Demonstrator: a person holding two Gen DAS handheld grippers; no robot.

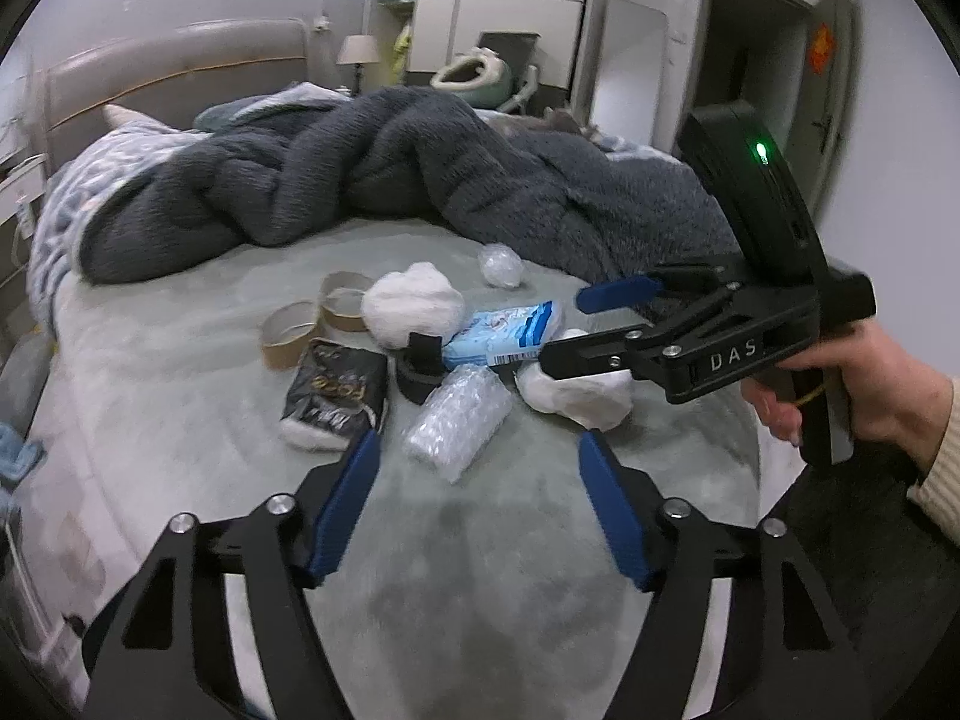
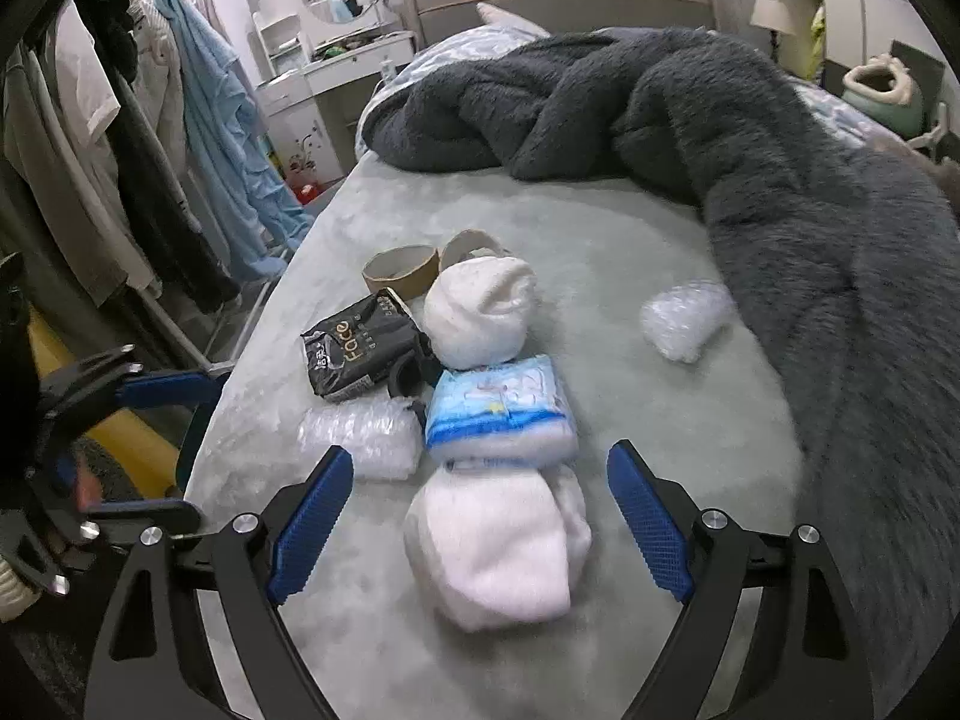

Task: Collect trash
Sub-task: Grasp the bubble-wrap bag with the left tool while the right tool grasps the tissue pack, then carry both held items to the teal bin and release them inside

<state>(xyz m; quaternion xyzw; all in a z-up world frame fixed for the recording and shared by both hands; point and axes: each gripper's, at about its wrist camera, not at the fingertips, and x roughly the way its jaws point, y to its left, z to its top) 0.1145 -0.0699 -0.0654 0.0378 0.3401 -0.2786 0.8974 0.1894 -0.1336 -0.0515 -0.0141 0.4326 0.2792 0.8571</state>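
Observation:
Trash lies in a heap on the pale bed sheet [image 1: 198,420]: a bubble-wrap roll [image 1: 459,420] [image 2: 366,432], a black "Face" packet [image 1: 336,396] [image 2: 360,354], a blue tissue packet [image 1: 510,330] [image 2: 498,402], two white wads [image 1: 414,303] [image 2: 498,546], two cardboard tape rings [image 1: 291,336] [image 2: 402,270] and a bubble-wrap ball [image 1: 501,264] [image 2: 684,315]. My left gripper [image 1: 480,444] [image 2: 204,450] is open, its tips either side of the roll's near end without touching. My right gripper [image 2: 480,453] [image 1: 564,327] is open, low over the near white wad, its pads clear of it.
A rumpled dark grey blanket [image 1: 390,180] [image 2: 810,228] covers the far and right parts of the bed. A clothes rack [image 2: 150,150] with hanging garments stands left of the bed beside a dressing table [image 2: 336,78]. A hand [image 1: 852,384] holds the right gripper's handle.

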